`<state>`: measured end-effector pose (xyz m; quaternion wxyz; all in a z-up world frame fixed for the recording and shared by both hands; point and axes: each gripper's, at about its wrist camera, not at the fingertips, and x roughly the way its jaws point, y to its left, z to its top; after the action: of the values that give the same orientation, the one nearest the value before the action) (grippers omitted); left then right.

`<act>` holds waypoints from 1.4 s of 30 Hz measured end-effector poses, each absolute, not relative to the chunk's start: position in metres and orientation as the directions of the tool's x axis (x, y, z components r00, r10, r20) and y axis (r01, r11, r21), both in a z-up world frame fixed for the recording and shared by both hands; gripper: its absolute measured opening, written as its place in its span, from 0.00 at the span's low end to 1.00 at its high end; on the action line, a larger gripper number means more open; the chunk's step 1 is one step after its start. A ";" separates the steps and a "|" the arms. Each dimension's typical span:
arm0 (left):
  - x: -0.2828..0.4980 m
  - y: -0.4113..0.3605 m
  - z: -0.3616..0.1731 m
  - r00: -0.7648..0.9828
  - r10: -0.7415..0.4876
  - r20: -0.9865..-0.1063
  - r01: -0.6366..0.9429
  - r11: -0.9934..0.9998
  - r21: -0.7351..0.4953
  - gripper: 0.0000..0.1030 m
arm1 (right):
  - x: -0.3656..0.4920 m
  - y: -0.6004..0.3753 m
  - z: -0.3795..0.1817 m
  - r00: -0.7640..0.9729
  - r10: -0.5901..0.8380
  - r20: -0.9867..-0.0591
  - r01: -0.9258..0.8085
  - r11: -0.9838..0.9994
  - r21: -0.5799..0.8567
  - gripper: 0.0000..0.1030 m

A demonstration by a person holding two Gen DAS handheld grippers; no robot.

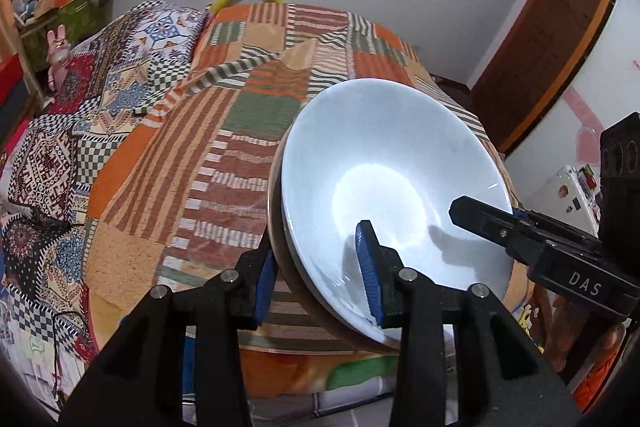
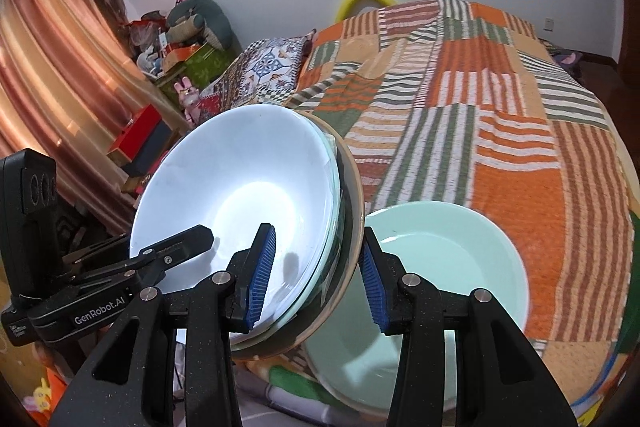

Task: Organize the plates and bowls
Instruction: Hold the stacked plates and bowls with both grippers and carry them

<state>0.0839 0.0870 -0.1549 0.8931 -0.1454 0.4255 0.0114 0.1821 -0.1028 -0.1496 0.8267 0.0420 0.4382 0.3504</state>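
While both my grippers, left gripper [image 1: 320, 277] and right gripper [image 2: 318, 277], pinch opposite rims of the stacked white bowls [image 2: 240, 195], lifted over the bed [image 2: 500, 131]; next: lower level into green bowl [image 2: 452, 259] at near right

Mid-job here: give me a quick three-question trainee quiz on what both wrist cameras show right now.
1. True or false: the left gripper and right gripper both clamp the white bowl stack.
2. What colour is the basin beside the stack?
3. The stack sits: A) flat on the bedspread, B) tilted, lifted, C) inside the basin.

Key: 1 true; 2 pale green; 3 B.
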 end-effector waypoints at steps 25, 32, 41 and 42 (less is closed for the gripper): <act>0.111 0.018 -0.174 0.561 -0.174 -0.809 -0.030 0.973 -0.230 0.37 | 0.178 -0.174 -0.159 0.422 0.563 -0.711 -0.454 0.810 0.372 0.37; 0.118 0.011 -0.185 0.532 -0.191 -0.825 -0.017 0.972 -0.236 0.37 | 0.176 -0.183 -0.168 0.411 0.548 -0.728 -0.424 0.822 0.379 0.37; 0.123 0.005 -0.198 0.500 -0.198 -0.843 -0.010 0.972 -0.234 0.37 | 0.179 -0.188 -0.177 0.397 0.537 -0.745 -0.401 0.831 0.386 0.37; 0.124 0.004 -0.199 0.496 -0.198 -0.846 -0.009 0.973 -0.233 0.37 | 0.179 -0.188 -0.178 0.395 0.535 -0.747 -0.398 0.832 0.385 0.37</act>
<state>0.1241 0.0041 -0.1991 0.8586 -0.1036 0.4991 -0.0549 0.1794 -0.1876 -0.1778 0.8321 0.0722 0.4730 0.2804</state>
